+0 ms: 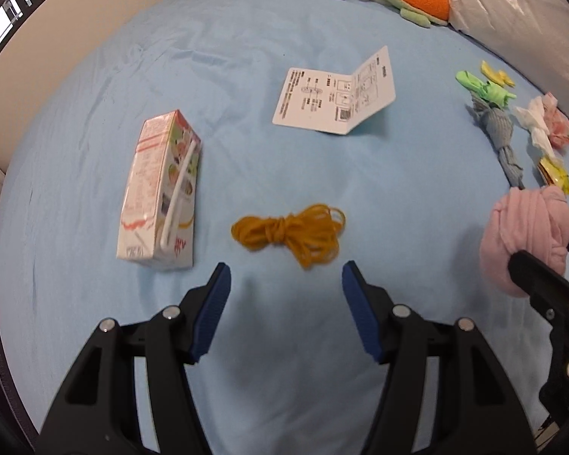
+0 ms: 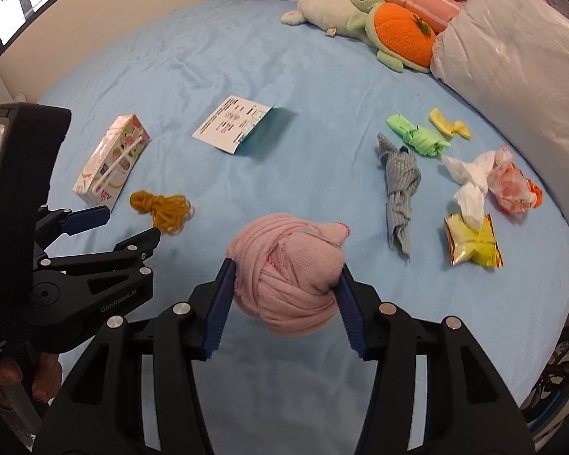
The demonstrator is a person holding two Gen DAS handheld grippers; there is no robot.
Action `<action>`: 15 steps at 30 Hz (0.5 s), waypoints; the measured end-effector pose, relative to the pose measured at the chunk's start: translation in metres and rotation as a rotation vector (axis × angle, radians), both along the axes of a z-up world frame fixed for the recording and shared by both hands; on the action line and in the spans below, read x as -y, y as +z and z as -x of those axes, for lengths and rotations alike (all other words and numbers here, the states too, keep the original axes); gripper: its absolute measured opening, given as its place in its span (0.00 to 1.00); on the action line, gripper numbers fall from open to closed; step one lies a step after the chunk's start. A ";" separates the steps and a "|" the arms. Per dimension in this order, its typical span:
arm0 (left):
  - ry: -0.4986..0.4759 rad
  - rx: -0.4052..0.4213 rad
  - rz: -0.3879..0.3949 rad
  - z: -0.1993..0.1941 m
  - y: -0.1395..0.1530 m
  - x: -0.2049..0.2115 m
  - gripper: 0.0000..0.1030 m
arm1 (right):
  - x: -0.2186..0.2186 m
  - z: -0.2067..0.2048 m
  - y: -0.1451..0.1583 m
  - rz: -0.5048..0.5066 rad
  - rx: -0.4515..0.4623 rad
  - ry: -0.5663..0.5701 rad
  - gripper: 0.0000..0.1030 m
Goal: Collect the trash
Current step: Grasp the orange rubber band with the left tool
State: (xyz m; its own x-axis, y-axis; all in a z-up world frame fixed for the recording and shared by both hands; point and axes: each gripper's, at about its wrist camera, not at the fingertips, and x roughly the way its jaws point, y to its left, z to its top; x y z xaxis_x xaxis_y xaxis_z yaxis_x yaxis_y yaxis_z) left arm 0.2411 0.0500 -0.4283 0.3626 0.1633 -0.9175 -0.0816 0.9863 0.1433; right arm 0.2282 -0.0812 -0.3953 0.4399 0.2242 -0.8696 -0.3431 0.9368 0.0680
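A wide bed covered in a light blue fitted sheet (image 2: 246, 57) fills both views. The right gripper (image 2: 286, 286) has its blue-padded jaws pressed against either side of a soft pink knitted cloth rolled into a ball (image 2: 288, 276), which it holds just above the sheet. The left gripper (image 1: 286, 276) hangs with its jaws about halfway apart and nothing between them, just short of a tangled bundle of mustard-yellow cord (image 1: 290, 233). Beside the cord to the left lies a small pink-and-white drink carton with a white straw (image 1: 161, 189). Farther back rests a folded white printed instruction leaflet (image 1: 334, 96). To the right lie knotted green (image 2: 417, 134), yellow (image 2: 449, 123) and grey (image 2: 400, 185) cloth pieces, crumpled white tissue (image 2: 470, 185), what may be an orange-printed plastic wrapper (image 2: 512, 185), and a shiny yellow foil packet (image 2: 474, 244). A plush turtle with an orange shell (image 2: 394, 34) sits near the far pillows.
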 end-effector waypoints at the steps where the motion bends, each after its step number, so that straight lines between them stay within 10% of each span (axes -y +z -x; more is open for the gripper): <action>1: 0.003 -0.001 -0.004 -0.006 -0.003 -0.001 0.60 | -0.001 -0.007 -0.001 -0.004 0.000 0.003 0.48; 10: -0.004 0.001 -0.011 -0.035 -0.028 -0.007 0.58 | -0.009 -0.032 -0.019 -0.009 -0.039 0.014 0.48; 15: -0.023 0.023 -0.012 -0.035 -0.022 -0.004 0.36 | -0.009 -0.032 -0.021 -0.006 -0.050 0.012 0.48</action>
